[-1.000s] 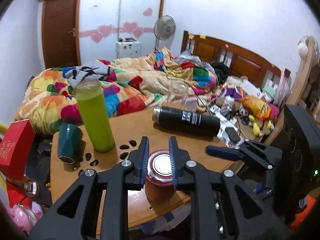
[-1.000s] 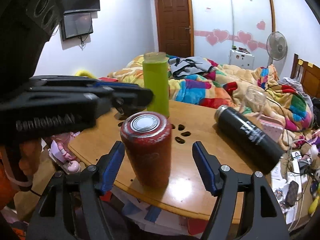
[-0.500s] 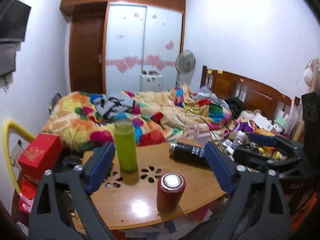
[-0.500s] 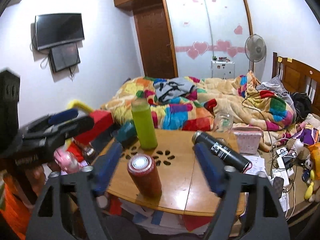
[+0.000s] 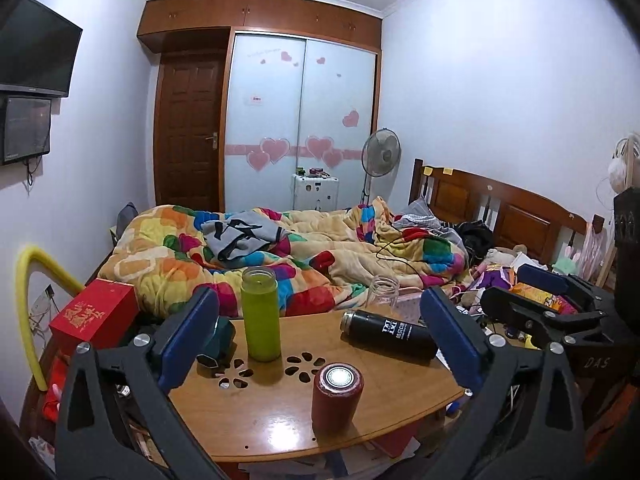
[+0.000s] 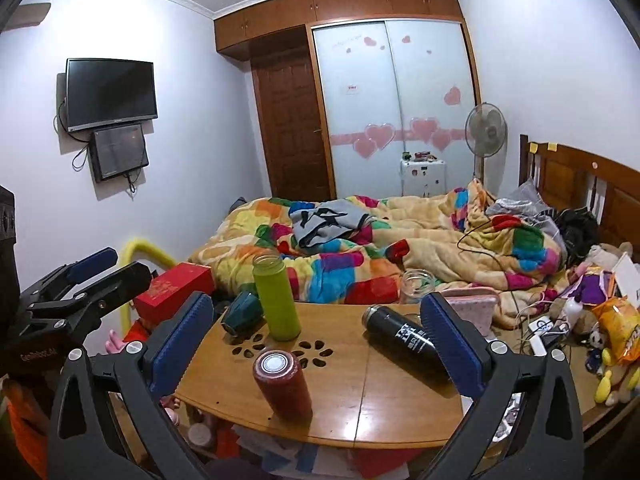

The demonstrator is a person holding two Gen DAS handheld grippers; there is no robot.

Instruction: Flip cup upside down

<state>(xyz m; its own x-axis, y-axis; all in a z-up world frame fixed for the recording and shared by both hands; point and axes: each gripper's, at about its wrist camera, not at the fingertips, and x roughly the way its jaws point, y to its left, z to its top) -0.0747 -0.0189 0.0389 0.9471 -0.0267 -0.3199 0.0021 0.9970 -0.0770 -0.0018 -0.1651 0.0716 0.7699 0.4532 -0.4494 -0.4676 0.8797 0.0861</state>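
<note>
A red cup (image 5: 337, 402) stands on the wooden table (image 5: 260, 420) near its front edge, with a round silver end facing up; it also shows in the right wrist view (image 6: 282, 384). My left gripper (image 5: 320, 340) is open and empty, held back from the table, well apart from the cup. My right gripper (image 6: 316, 344) is open and empty too, also pulled back. Each gripper shows at the edge of the other's view.
A tall green bottle (image 5: 261, 314) stands mid-table. A black flask (image 5: 390, 334) lies on its side at the right. A dark teal cup (image 6: 242, 314) lies at the left, a clear glass jar (image 6: 416, 286) at the back. A red box (image 5: 94, 314) and a bed (image 5: 320, 256) lie beyond.
My left gripper opened off the red cup and both grippers drew back and up from the table. The cup stays standing where it was.
</note>
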